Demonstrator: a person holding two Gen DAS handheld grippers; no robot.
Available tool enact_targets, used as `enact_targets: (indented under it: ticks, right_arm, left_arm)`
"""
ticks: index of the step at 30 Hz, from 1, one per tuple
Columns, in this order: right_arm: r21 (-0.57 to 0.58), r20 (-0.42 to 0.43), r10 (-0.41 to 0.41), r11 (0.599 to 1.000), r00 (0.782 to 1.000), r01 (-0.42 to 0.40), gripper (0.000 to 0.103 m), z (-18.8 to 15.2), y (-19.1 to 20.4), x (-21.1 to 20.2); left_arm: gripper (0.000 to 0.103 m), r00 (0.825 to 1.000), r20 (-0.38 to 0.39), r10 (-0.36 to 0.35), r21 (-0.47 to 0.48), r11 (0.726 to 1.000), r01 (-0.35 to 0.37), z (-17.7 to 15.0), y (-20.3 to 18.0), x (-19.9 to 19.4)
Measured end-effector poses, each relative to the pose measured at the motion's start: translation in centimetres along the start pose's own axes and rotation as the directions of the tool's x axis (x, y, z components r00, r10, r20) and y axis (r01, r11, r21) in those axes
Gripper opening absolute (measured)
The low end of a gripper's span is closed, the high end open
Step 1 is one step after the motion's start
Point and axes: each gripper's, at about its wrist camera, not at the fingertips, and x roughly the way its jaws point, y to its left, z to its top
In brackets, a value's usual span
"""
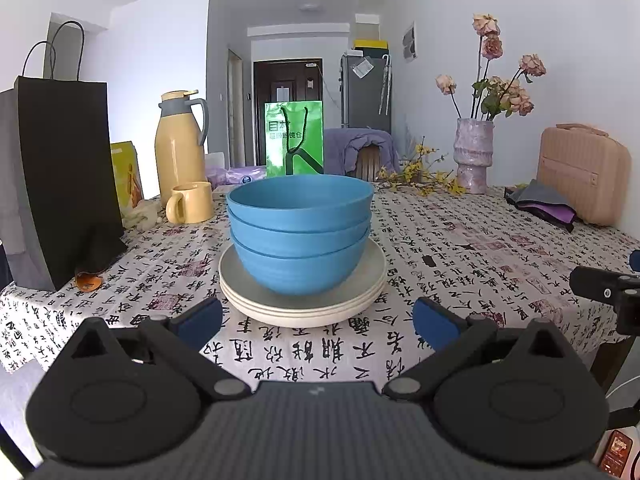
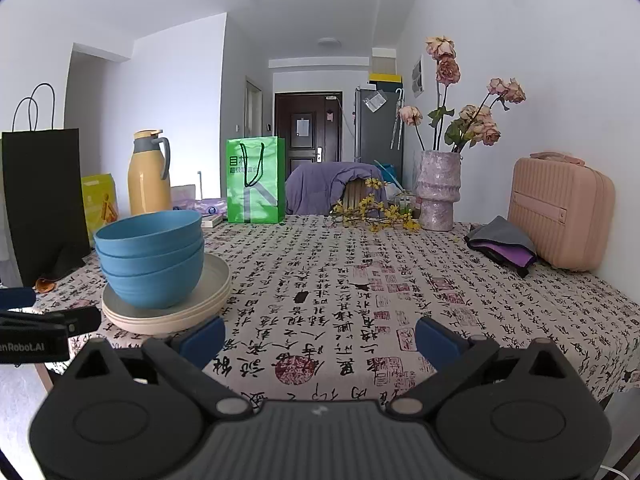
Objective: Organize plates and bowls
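At the bottom of the left wrist view, the left gripper has its jaws spread, empty. Just beyond, at frame centre, three nested blue bowls sit on stacked pale plates. The right gripper, jaws also spread, hovers over the tablecloth; there the bowls lie centre-left. A vase stands far right.

Blue bowls nested on stacked plates
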Motion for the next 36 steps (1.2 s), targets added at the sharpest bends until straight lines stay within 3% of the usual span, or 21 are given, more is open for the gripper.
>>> enact_targets:
  ticks: [36]
  right_arm:
    - [0.005, 0.000, -0.004, 1.000, 1.000, 0.004, 0.102, 0.03, -0.01, 0.01]
  left_arm:
    - [0.103, 1.000, 0.004, 0.007, 0.000, 1.000, -0.007, 0.15, -0.16, -0.18]
